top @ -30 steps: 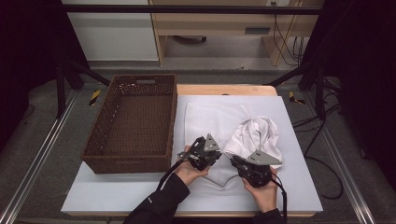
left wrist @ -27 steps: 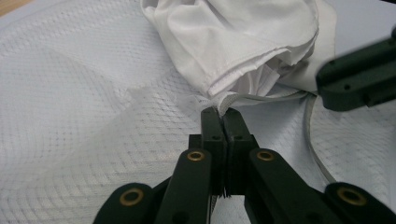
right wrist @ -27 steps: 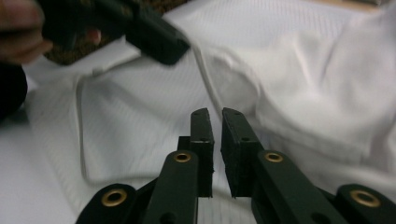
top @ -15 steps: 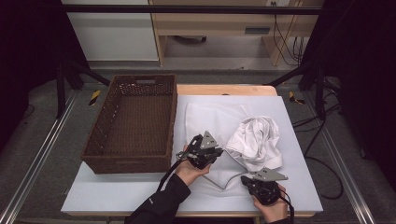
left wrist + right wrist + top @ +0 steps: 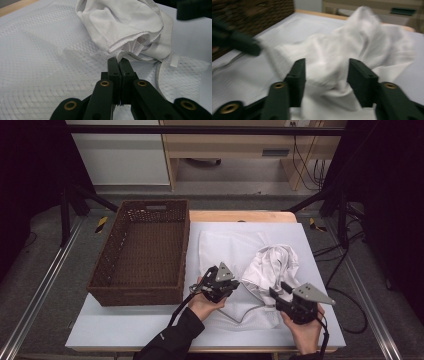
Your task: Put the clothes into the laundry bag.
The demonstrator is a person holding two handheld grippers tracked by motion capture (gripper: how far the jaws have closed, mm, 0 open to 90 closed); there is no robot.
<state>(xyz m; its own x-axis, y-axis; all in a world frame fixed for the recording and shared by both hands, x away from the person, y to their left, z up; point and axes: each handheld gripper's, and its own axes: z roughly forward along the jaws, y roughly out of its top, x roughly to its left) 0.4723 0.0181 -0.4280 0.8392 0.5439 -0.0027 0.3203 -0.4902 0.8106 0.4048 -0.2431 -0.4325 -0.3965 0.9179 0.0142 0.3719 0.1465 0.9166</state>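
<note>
The left gripper (image 5: 119, 62) has its jaws pressed together on the rim of a white mesh laundry bag (image 5: 45, 75), pinching the netting where the bag's mouth begins. This grip seems meant to pin the opening in place so the other hand can work cloth in through it. Just past the jaw tips, a bunched white garment (image 5: 125, 27) sits half in and half out of that mouth, its folded hem almost touching the pinched edge.

The right gripper (image 5: 325, 75) has jaws spread apart and has just been opening; the white garment (image 5: 352, 55) lies ahead and partly between them, with no pad pressing on it. It looks released, probably so a fresh hold can be taken.

From the high view, the left gripper (image 5: 219, 285) rests near the middle of the front of the desk (image 5: 125, 330), and the right gripper (image 5: 295, 302) sits nearer the front right corner. The mesh bag (image 5: 225, 245) is spread flat over the middle of the white surface, with the garment (image 5: 272, 265) heaped on its right half, between the two grippers and slightly behind them.

A brown wicker basket (image 5: 100, 285) stands empty along the left, its right wall close to the left hand. Open surface remains in front of the basket and along the right edge, giving the right hand room to swing outward. The left hand has less room.
</note>
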